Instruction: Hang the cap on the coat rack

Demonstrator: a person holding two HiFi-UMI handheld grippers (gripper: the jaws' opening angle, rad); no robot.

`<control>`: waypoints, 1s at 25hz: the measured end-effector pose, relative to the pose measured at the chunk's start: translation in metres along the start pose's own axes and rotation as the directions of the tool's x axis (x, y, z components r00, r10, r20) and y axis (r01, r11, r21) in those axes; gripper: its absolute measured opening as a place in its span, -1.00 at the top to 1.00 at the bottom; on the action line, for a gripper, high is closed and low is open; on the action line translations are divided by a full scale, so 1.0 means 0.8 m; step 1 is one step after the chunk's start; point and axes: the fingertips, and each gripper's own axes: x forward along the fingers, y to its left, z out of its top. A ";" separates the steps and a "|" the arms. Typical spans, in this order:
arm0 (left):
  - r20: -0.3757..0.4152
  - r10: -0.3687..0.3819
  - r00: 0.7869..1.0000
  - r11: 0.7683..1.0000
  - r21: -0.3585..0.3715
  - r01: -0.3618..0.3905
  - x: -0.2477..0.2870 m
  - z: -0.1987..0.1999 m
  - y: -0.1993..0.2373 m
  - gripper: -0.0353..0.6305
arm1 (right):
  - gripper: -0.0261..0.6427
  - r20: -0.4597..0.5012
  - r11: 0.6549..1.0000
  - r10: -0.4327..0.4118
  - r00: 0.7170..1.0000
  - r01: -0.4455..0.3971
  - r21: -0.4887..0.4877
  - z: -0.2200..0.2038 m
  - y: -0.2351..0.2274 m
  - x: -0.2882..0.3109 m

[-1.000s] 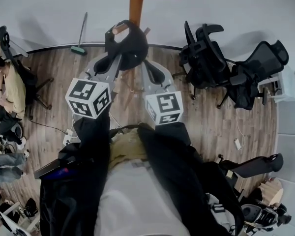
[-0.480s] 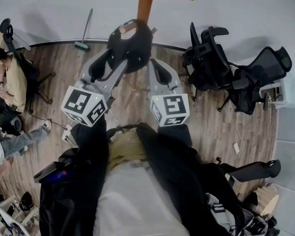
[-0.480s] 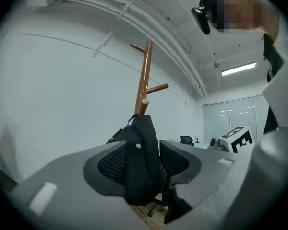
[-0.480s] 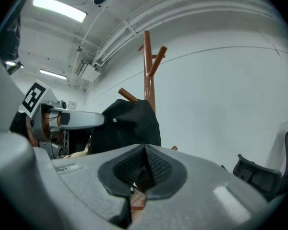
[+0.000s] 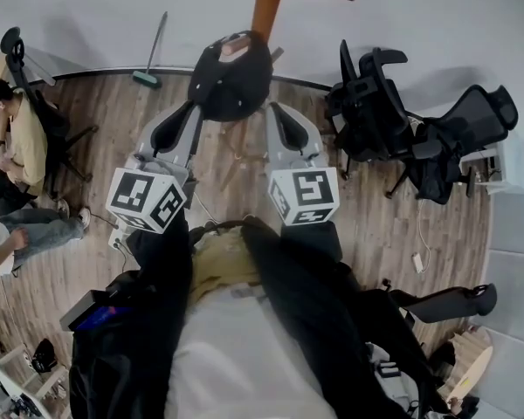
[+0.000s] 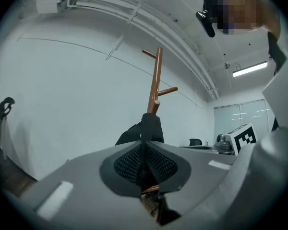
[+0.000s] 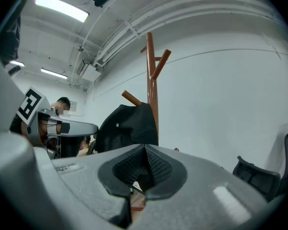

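Note:
The black cap [image 5: 232,77] hangs on a lower peg of the brown wooden coat rack [image 5: 266,3], and neither gripper touches it. My left gripper [image 5: 195,109] sits just below and left of the cap; its jaws are closing with nothing between them. In the left gripper view the cap [image 6: 147,128] hangs beyond the gripper [image 6: 143,150] against the rack pole [image 6: 156,80]. My right gripper [image 5: 272,109] is shut and empty, below and right of the cap. The right gripper view shows the cap [image 7: 127,123] on its peg, ahead of the gripper [image 7: 143,164].
Black office chairs [image 5: 375,103] stand to the right of the rack. A broom [image 5: 150,55] leans on the white wall at the left. A seated person [image 5: 17,142] is at the far left, with cables on the wood floor [image 5: 227,190].
My left gripper has let go of the cap and drawn back towards me; the cap stays on the peg. The right gripper has hardly moved. The person at the left shifted their legs.

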 end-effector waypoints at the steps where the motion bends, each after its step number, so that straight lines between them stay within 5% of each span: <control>1: -0.006 0.004 1.000 1.000 -0.002 -0.004 0.000 -0.003 0.001 0.84 | 0.92 -0.001 1.000 -0.001 1.000 0.001 0.000 0.000 0.000 -0.001; 25: -0.089 0.062 0.994 0.998 -0.002 -0.063 0.001 -0.042 0.012 0.90 | 0.93 -0.016 1.000 -0.024 1.000 0.024 -0.015 -0.010 -0.001 -0.010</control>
